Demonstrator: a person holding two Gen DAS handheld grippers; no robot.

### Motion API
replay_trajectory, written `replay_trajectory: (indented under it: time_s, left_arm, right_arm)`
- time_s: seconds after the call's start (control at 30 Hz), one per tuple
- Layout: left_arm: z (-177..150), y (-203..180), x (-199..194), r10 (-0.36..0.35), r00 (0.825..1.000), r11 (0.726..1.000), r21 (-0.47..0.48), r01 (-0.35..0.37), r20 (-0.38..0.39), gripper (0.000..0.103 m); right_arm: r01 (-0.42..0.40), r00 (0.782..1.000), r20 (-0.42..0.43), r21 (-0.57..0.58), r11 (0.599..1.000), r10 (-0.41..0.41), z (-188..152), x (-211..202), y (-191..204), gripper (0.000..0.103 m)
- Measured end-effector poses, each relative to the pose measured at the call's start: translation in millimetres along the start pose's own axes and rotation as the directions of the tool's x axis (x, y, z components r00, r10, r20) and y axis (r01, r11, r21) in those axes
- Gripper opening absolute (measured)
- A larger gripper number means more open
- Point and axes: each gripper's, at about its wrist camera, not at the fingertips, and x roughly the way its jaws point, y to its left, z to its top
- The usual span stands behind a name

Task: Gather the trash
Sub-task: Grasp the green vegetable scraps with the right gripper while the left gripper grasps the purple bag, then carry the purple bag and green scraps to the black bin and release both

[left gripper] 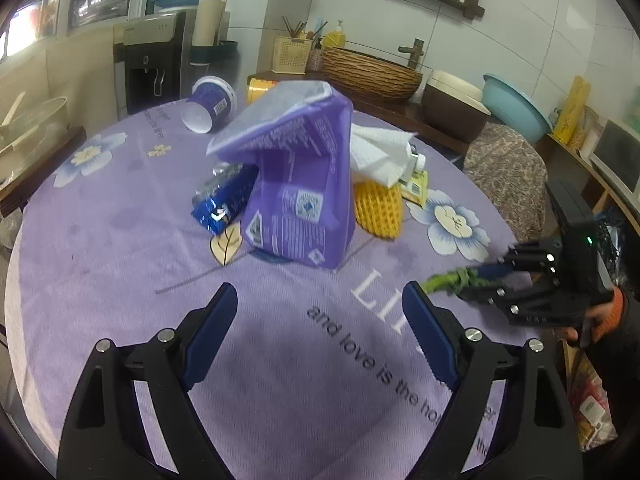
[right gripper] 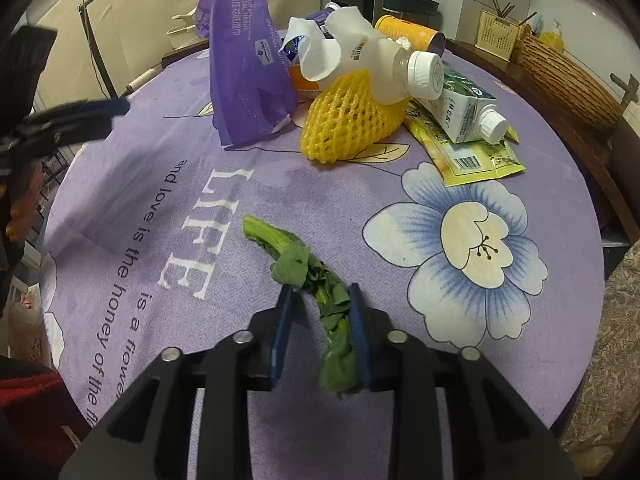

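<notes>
Round table under purple flowered cloth (right gripper: 400, 208). Purple tissue pack (left gripper: 296, 184) upright mid-table; yellow foam net (right gripper: 348, 124) just beside, white plastic bottle (right gripper: 384, 68) lying on net, crumpled paper towel (left gripper: 380, 152) on top of pile. Left gripper (left gripper: 320, 308) over bare cloth, jaws wide apart, nothing between. Right gripper (right gripper: 320, 300) near table edge, jaws nearly together, pinching green vegetable scrap (right gripper: 292, 252); stem end on cloth ahead of fingertips.

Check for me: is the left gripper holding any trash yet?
No, the left gripper stands open over bare tablecloth with nothing between its fingers.
</notes>
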Motion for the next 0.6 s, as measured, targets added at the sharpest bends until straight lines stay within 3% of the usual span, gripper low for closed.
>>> replay_trajectory:
  time_s: [0.07, 0.2, 0.43, 0.53, 0.6]
  left_arm:
    - [11, 0, 6, -0.013, 1.0, 0.999, -0.033, 0.013, 0.003, 0.084]
    - [33, -12, 28, 0.039, 0.999, 0.997, -0.073, -0.037, 0.026, 0.084]
    - [50, -31, 64, 0.187, 0.982, 0.978, -0.1, -0.182, 0.039, 0.081]
    - [54, -34, 70, 0.22, 0.975, 0.972, -0.091, -0.215, 0.046, 0.064]
    - [55, -33, 75, 0.242, 0.969, 0.968, -0.083, -0.238, 0.042, 0.041]
  right_arm:
    - [0.017, 1.0, 0.004, 0.006, 1.0, -0.017, -2, -1, 2, 0.013]
    - [0.007, 1.0, 0.019, 0.068, 0.998, -0.008, -4, -3, -3, 0.011]
    - [-0.011, 0.998, 0.06, 0.125, 0.992, 0.004, -14, -8, -3, 0.011]
    - [-0.004, 0.997, 0.074, 0.125, 0.992, -0.006, -16, -10, -1, 0.011]
    - [-0.006, 0.997, 0.078, 0.131, 0.991, -0.004, -16, -10, -1, 0.011]
